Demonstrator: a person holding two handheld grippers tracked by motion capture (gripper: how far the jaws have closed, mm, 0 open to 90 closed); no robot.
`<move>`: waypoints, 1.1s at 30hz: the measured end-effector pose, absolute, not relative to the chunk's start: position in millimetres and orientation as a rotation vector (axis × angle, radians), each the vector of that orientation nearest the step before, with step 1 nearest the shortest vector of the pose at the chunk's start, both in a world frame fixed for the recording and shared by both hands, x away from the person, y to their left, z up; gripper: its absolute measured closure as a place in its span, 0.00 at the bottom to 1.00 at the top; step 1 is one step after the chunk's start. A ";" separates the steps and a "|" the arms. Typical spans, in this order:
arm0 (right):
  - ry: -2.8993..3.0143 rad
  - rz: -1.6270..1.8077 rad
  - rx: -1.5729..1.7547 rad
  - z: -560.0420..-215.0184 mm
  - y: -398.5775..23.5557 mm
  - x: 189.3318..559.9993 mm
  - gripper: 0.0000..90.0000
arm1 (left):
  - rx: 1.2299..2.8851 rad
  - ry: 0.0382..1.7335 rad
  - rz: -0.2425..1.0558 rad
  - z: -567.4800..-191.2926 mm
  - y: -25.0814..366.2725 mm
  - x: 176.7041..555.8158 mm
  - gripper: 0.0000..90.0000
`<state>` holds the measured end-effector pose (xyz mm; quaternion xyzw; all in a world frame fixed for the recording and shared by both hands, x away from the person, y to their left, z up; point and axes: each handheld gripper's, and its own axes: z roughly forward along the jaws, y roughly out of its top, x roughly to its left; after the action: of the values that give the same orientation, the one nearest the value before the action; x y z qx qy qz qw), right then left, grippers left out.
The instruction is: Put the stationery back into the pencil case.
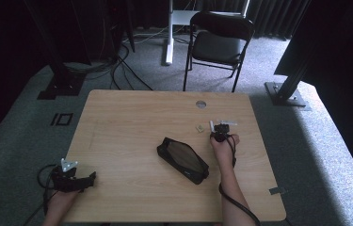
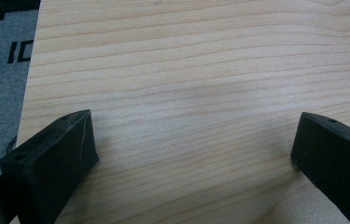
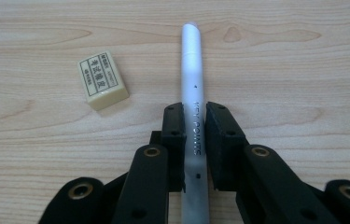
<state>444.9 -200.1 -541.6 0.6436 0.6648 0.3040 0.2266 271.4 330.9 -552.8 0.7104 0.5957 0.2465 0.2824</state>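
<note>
The right gripper (image 3: pixel 195 140) has its jaws clamped on a white pen (image 3: pixel 194 116), the pads pressing against both sides of the barrel at mid-length. The pen lies flat on the tabletop (image 1: pixel 132 122), its capped end pointing away from the gripper, in the half nearer the right edge and toward the far edge. A cream eraser (image 3: pixel 102 80) with printed characters rests on the wood just beside the pen, not touching it. In the high view the right gripper (image 1: pixel 220 131) sits just beyond the person's hand, and a black pencil case (image 1: pixel 182 160) lies near the middle of the tabletop. The left gripper (image 1: pixel 70 178) rests at the near left corner; its jaws stand wide apart over bare wood.
</note>
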 end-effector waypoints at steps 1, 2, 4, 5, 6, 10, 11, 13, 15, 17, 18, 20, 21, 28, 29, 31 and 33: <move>1.837 0.836 1.779 -541.0 -201.3 444.9 0.87 | 1.902 1.595 0.660 -552.9 330.9 271.4 0.00; 1.837 0.840 1.792 -540.5 -202.3 444.7 0.87 | 1.902 1.595 0.660 -552.9 330.9 271.4 0.00; 1.832 0.860 1.800 -539.6 -204.3 443.7 0.87 | 1.902 1.595 0.660 -552.9 330.9 271.4 0.00; 1.833 0.865 1.795 -538.3 -205.0 443.0 0.87 | 1.902 1.595 0.660 -552.9 330.9 271.4 0.00; 1.834 0.867 1.789 -536.6 -206.1 442.4 0.87 | 1.902 1.595 0.660 -552.9 330.9 271.4 0.00; 1.844 0.865 1.783 -531.5 -210.3 441.3 0.87 | 1.902 1.595 0.660 -552.8 330.9 271.4 0.00; 1.843 0.868 1.781 -530.6 -211.1 440.9 0.87 | 1.902 1.595 0.660 -552.9 330.9 271.4 0.00; 1.847 0.878 1.783 -528.4 -213.0 439.7 0.87 | 1.902 1.595 0.660 -552.9 330.9 271.4 0.00; 1.854 0.882 1.783 -526.9 -214.4 438.3 0.87 | 1.902 1.595 0.660 -552.9 330.9 271.4 0.00; 1.860 0.885 1.782 -526.0 -215.3 437.1 0.87 | 1.902 1.595 0.660 -552.9 330.9 271.4 0.00; 1.866 0.884 1.778 -525.2 -215.6 436.4 0.87 | 1.902 1.595 0.660 -552.9 330.9 271.4 0.00; 1.867 0.892 1.781 -524.6 -215.9 436.0 0.87 | 1.902 1.595 0.660 -552.9 330.9 271.4 0.00; 1.867 0.900 1.766 -522.1 -216.3 434.8 0.87 | 1.902 1.595 0.660 -552.9 330.9 271.4 0.00; 1.861 0.947 1.739 -510.6 -214.6 431.1 0.87 | 1.902 1.595 0.660 -552.9 330.9 271.4 0.00; 1.861 0.950 1.740 -509.5 -214.5 430.8 0.87 | 1.902 1.595 0.660 -552.9 330.9 271.4 0.00; 1.868 0.953 1.726 -506.9 -214.6 429.6 0.87 | 1.902 1.595 0.660 -552.9 330.9 271.4 0.00; 1.865 0.962 1.723 -505.2 -215.1 428.0 0.87 | 1.902 1.595 0.660 -552.9 330.9 271.4 0.00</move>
<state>428.0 -215.1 -505.2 0.6202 0.6713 0.3463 0.2115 271.4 330.9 -552.9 0.7103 0.5957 0.2465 0.2826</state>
